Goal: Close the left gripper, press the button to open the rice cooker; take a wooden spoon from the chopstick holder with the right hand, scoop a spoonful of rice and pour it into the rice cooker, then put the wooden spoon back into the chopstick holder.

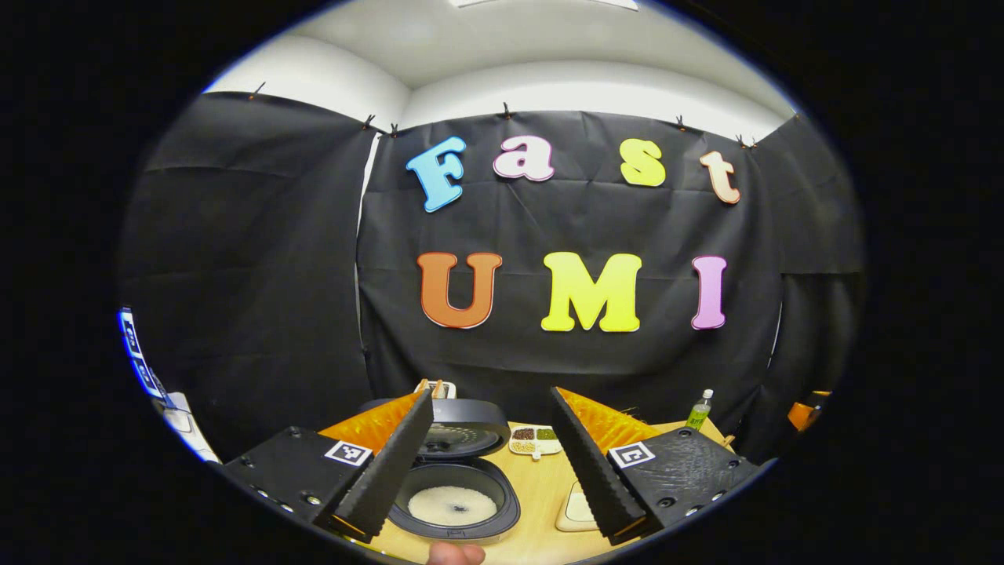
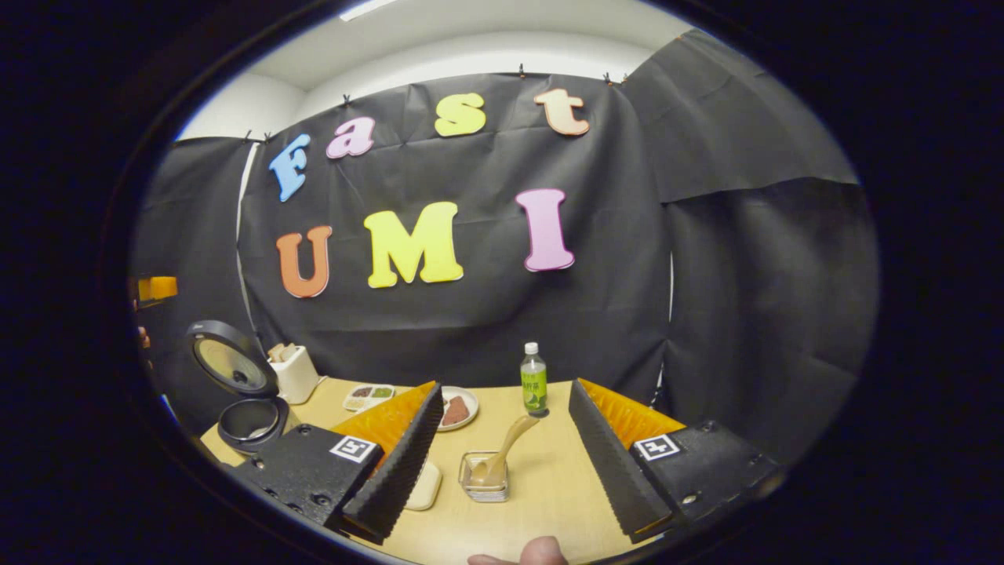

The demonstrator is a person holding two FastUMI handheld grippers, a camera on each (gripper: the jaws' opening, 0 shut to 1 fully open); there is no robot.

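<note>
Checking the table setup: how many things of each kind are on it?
Rice cooker: 1
Holder: 1
Divided dish: 1
Plate: 1
Bottle: 1
Tray with spoon: 1
Cream dish: 1
Total: 7

We see even, bright light from ceiling panels (image 1: 541, 2) overhead, leaving soft, faint shadows on the table (image 2: 549, 479). Strong fisheye bending curves the wall cloth toward the edges. Both views stay sharp at centre, slightly smeared at the rim.
</note>
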